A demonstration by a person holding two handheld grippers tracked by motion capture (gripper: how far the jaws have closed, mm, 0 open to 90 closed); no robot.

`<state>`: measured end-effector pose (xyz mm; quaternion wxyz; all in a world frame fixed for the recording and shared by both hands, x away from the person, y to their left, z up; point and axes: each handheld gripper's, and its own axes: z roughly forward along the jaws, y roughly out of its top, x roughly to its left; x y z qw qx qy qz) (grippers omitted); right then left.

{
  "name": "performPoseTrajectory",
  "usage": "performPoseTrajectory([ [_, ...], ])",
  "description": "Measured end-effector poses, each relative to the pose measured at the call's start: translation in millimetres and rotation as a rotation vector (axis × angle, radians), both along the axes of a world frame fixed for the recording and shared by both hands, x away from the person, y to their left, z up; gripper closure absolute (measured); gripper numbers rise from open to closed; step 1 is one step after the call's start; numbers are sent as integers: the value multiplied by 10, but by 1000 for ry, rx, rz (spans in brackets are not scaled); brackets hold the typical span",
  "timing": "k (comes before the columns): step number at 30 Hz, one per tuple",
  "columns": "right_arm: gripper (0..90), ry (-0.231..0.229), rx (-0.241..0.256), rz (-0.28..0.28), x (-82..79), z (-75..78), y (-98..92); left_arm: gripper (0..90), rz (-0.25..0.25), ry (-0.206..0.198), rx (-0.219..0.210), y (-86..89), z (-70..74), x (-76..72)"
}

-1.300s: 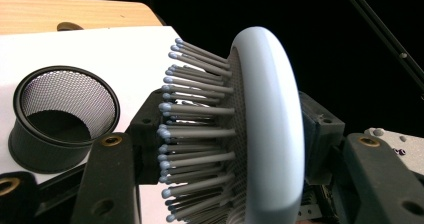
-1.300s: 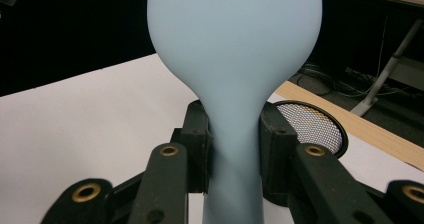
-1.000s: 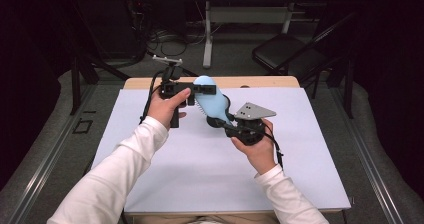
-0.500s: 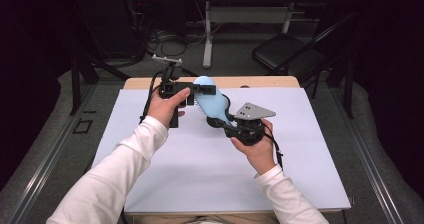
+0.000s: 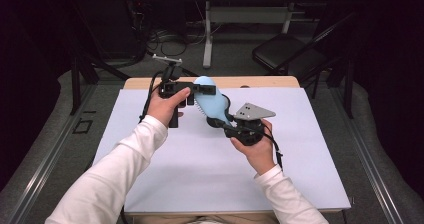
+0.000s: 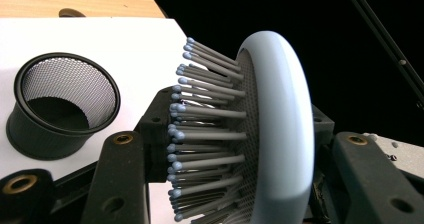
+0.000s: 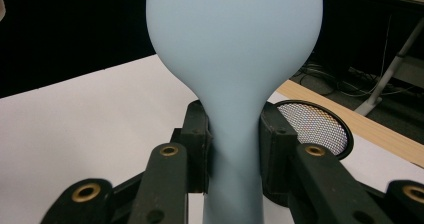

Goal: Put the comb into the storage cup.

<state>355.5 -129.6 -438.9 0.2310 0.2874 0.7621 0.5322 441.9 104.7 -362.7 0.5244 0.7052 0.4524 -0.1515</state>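
At the centre of the high view, the pale blue brush (image 5: 210, 103) hangs above the tabletop (image 5: 200, 174), held from both ends. The right tool (image 5: 227, 126) is clamped on its handle; the left tool (image 5: 202, 90) grips its bristled head. A black mesh cup (image 6: 62, 109) stands behind it.

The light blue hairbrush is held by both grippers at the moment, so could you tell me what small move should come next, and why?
Probably open the left gripper. Its jaws sit either side of the hairbrush head, bristles and back, while the right gripper is shut on the handle. That would free the right hand to carry it alone, perhaps to the mesh cup standing close by on the table.
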Motion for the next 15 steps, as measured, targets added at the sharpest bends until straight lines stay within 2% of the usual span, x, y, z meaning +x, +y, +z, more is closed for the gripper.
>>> performPoseTrajectory([
  [5,695,5,2,4,3,-6,5,482,1,21,1,7,-3,7],
  [10,694,19,14,6,8,-16,11,484,5,27,13,6,1,13],
  [15,693,23,20,5,15,-23,8,485,10,30,7,-2,-6,19],
])
